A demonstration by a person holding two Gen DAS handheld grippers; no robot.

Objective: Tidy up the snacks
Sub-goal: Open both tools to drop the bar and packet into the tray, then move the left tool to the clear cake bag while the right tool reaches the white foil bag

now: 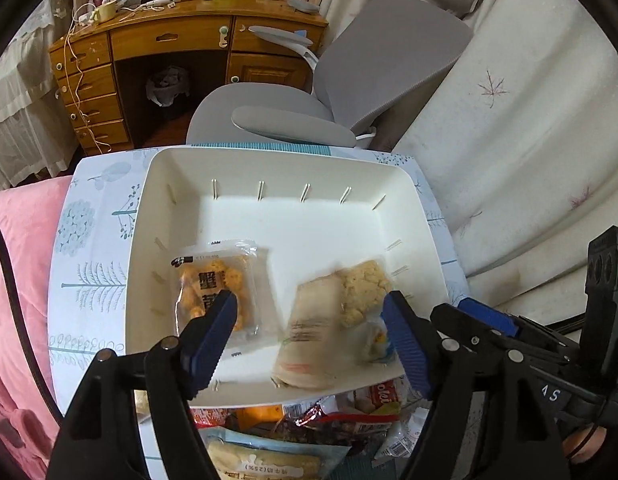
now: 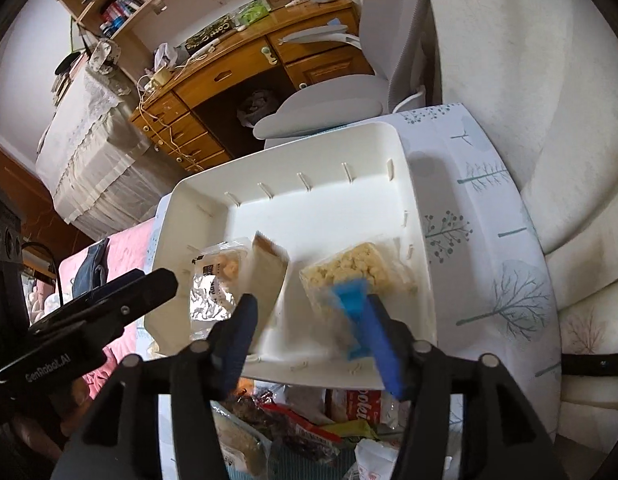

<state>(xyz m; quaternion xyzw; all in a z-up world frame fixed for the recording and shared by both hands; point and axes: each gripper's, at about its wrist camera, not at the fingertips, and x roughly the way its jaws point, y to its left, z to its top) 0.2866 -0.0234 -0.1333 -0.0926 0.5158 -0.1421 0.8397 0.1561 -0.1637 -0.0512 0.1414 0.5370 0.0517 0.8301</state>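
Three wrapped snacks sit in a white storage bin (image 1: 425, 216) on a tree-printed table top (image 1: 89, 280) as a person sorts with a handheld gripper in each hand. A clear packet of orange puffs (image 1: 213, 284) lies flat near the bin's left wall, a tan wrapper (image 2: 269, 280) tilts beside it, blurred as though just dropped, and a clear pack of pale puffed-rice cake (image 2: 359, 270) rests to the right. Much remains, by the look of it: a heap of mixed packets (image 2: 309, 428) is still piled on the table against the bin's near wall. Both tools angle steeply down over the bin's near half. The left gripper (image 1: 309, 340) has its blue pads spread, the tan wrapper between them but not visibly pinched. The right gripper (image 2: 313, 340) is parted too, its right pad over the blue edge of the rice-cake pack, with no grip evident.
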